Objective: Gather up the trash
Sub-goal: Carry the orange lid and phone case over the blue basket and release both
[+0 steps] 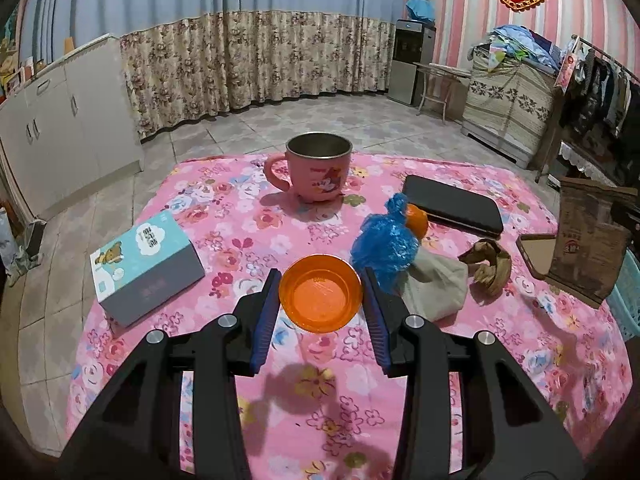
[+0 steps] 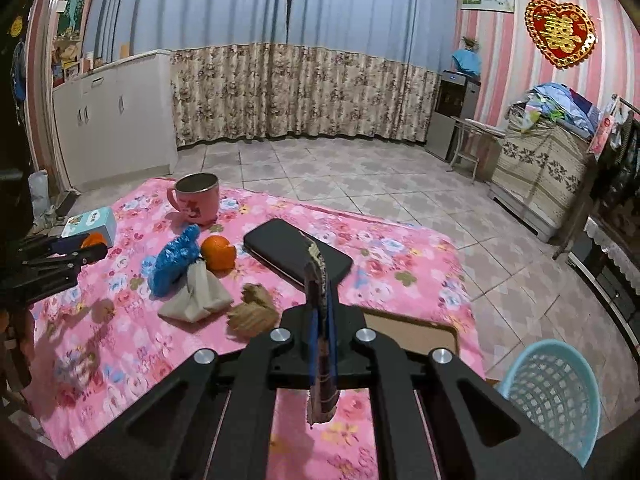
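A table under a pink flowered cloth [image 1: 248,224] carries a pink mug [image 1: 316,168], a box [image 1: 146,266], a black case [image 1: 452,204], an orange [image 2: 218,253], a blue bag [image 1: 384,246], a grey cloth [image 1: 434,286] and crumpled brown paper [image 1: 490,266].

A lived-in home room: floral curtains [image 2: 296,92], clothes rack [image 1: 600,80], flowered tablecloth [image 1: 240,216].

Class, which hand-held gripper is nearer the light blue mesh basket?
Right. The right hand-held gripper, clamping a brown wrapper, is beside the basket; the left hand-held gripper holds an orange bowl farther away.
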{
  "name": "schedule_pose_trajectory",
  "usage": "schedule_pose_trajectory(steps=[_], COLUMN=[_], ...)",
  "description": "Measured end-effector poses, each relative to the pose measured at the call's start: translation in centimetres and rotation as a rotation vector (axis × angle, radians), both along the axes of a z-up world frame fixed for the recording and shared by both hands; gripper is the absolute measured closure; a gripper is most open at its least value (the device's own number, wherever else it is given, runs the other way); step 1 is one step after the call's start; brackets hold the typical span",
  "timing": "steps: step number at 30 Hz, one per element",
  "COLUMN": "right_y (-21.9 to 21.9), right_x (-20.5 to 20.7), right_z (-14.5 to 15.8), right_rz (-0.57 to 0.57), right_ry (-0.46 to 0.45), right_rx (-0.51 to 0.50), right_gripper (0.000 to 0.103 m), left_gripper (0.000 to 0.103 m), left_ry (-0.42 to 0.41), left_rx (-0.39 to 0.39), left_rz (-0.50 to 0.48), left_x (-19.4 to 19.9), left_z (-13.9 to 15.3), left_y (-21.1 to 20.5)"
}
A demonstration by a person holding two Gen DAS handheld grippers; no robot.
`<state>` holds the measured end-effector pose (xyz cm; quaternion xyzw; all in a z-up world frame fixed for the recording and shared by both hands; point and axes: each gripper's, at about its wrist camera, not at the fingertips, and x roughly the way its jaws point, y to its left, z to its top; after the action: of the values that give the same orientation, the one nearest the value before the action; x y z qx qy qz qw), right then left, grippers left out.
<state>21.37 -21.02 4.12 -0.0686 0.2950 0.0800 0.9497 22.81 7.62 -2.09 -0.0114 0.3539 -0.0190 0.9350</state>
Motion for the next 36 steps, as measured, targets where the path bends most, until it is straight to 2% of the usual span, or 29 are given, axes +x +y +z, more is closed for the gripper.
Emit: schedule_pose_trajectory(steps=[5, 9, 12, 14, 24, 30, 36], right_y=[-3.1, -5.5, -7.9, -10.1, -19.0, -23.5, -26.6], right_x=[-1.1, -2.4, -3.6, -4.4, -7.8, -9.2, -9.7], right_z=[-0.3, 0.0, 0.7, 1.3, 2.3, 1.7, -0.5], right_rz=[-0.044, -0.078, -0.117, -0.154, -0.308, -0.405, -0.472], right_ry=[0.007, -0.01, -0.029, -0.041, -0.084, -0.089, -0.066], right_rx=[0.036, 0.041, 0.045, 0.064, 0.079, 0.082, 0.091], right_gripper=[0.099, 0.099, 0.099, 0.099, 0.099, 0.099, 0.099], left_gripper=[0.064, 0.064, 0.064, 0.064, 0.064, 0.064, 0.064], left_ry=[-0.004, -0.004, -0.051, -0.072, -0.129, -0.124, -0.096], left_rx=[0.0, -0.034, 0.004, -0.007, -0.021, -0.037, -0.052], left_rz=[-0.011, -0.023, -0.054, -0.07, -0.215, -0.313, -0.409], left_x=[-1.2, -1.7, -2.5, -3.0, -3.7, -3.3, -2.8], left_z=[0.1, 0.6, 2.3, 3.2, 6.6, 6.8, 5.8], left_y=[-1.6, -3.3, -5.9, -7.3, -17.1, -23.3, -29.2])
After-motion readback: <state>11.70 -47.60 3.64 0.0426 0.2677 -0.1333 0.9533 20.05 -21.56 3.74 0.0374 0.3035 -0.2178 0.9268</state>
